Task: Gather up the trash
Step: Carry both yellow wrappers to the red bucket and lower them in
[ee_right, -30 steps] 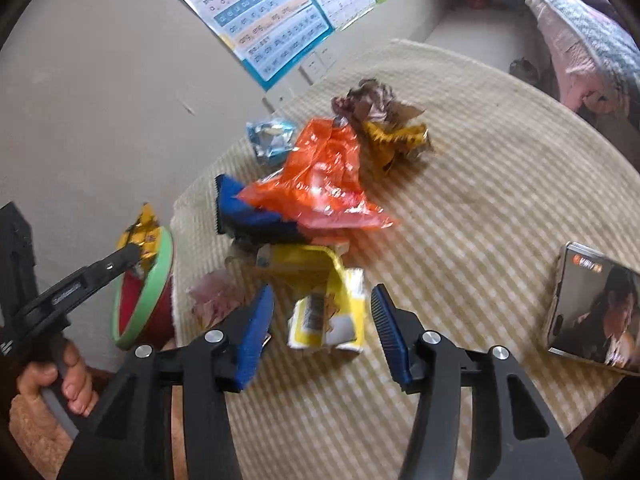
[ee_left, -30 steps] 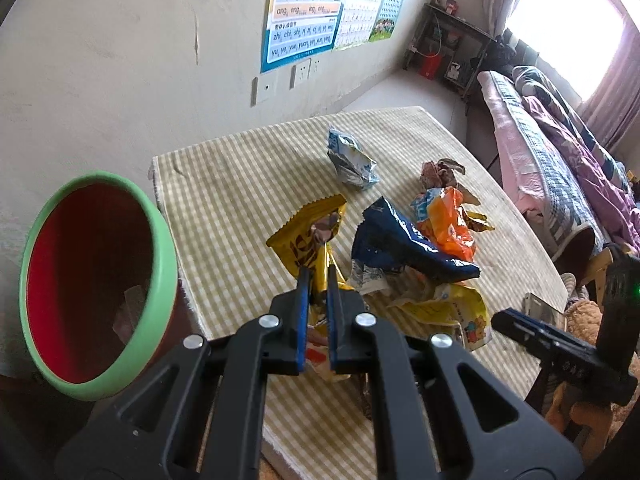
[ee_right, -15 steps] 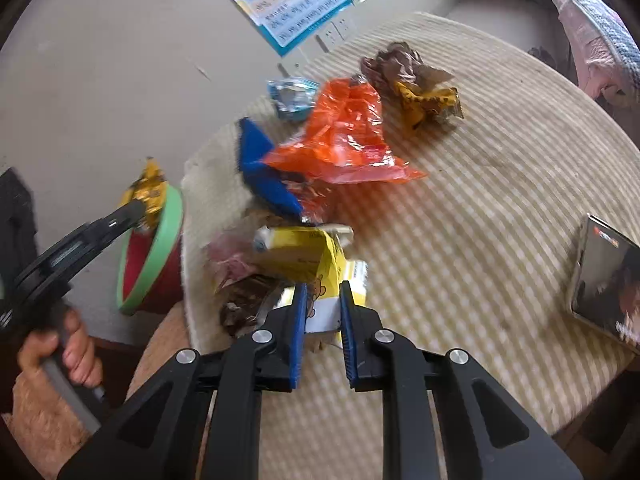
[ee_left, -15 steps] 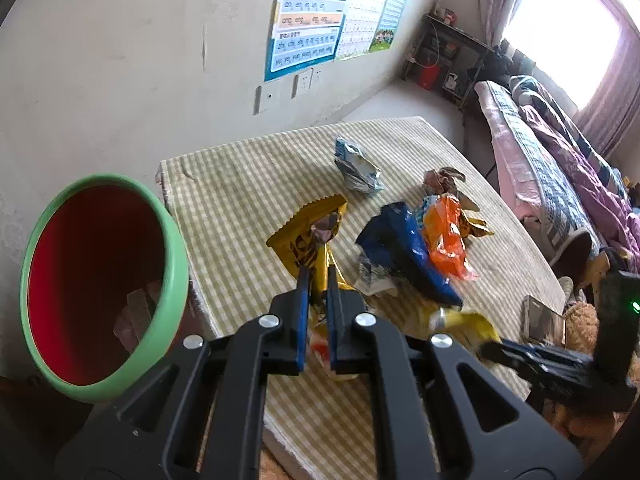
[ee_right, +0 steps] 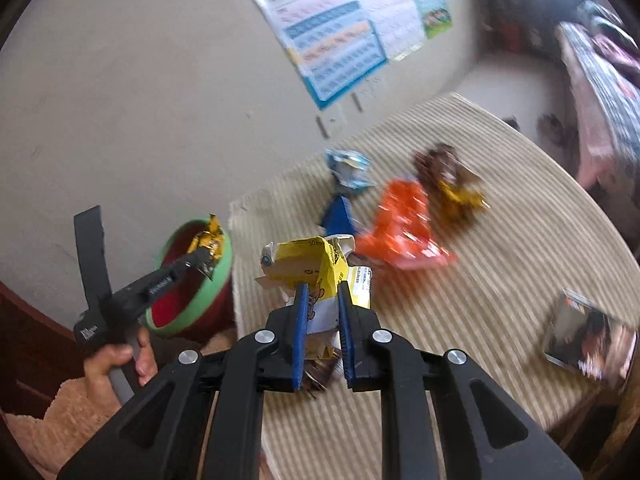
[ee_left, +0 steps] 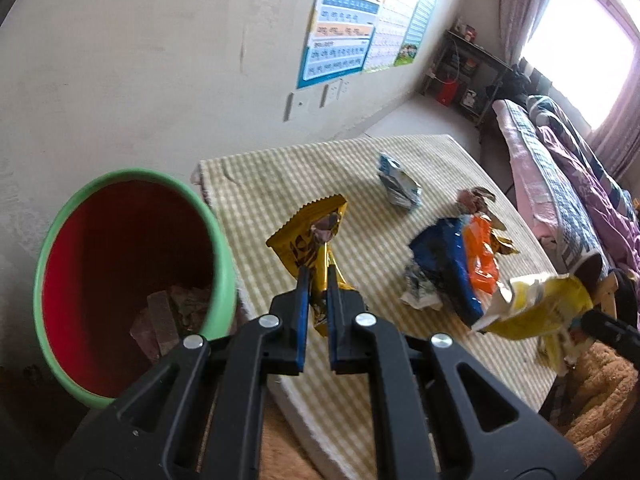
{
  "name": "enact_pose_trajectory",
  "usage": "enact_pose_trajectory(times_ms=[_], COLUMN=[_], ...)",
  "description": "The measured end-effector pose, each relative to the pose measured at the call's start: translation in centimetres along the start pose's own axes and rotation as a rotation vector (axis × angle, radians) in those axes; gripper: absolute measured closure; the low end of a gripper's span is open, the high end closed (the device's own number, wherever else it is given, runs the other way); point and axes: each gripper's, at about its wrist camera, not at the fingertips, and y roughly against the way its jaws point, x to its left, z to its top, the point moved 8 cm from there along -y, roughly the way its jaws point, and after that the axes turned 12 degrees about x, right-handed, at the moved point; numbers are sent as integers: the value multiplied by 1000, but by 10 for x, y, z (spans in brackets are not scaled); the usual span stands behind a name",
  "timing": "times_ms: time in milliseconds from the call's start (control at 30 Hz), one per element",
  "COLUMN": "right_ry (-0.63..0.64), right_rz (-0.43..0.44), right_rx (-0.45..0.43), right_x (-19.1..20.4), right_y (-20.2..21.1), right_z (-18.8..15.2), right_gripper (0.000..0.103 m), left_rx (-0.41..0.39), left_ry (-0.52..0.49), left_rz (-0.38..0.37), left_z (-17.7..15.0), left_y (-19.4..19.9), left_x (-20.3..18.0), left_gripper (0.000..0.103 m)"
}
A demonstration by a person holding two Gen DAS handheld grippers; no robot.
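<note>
My left gripper [ee_left: 316, 280] is shut on a yellow snack wrapper [ee_left: 310, 236] and holds it in the air beside the rim of a red bin with a green rim [ee_left: 224, 256]; the bin holds some trash. In the right wrist view the wrapper [ee_right: 208, 240] hangs over the bin [ee_right: 218, 276]. My right gripper [ee_right: 322, 294] is shut on a crumpled yellow carton [ee_right: 304, 266], lifted above the table; it also shows in the left wrist view [ee_left: 540, 308]. Blue [ee_left: 444, 256], orange [ee_left: 482, 260], light-blue [ee_left: 398, 182] and brown [ee_left: 474, 198] wrappers lie on the checked tablecloth [ee_left: 260, 200].
A phone [ee_right: 586, 338] lies near the table's right edge. The bin stands off the table's left corner by the wall. A bed [ee_left: 560, 184] is beyond the table on the right. A crumpled white wrapper [ee_left: 420, 292] lies by the blue one.
My right gripper closed on the yellow carton and lifted it off the table. My left gripper carried the yellow wrapper closer to the bin.
</note>
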Motion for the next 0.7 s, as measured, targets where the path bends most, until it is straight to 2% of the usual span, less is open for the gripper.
enact_pose_trajectory(times_ms=[267, 500, 700], right_ry=[122, 191, 248], right_rz=[31, 60, 66], right_rx=[35, 68, 81], right_x=[63, 106, 133], right_y=[-38, -68, -85], right_z=[26, 39, 48], right_gripper=[89, 89, 89], left_rx=[-22, -4, -4], left_ry=[44, 145, 182], left_rz=[86, 137, 157], left_z=[-3, -11, -16], left_y=[5, 7, 9], left_x=[51, 108, 129], left_gripper=[96, 96, 96])
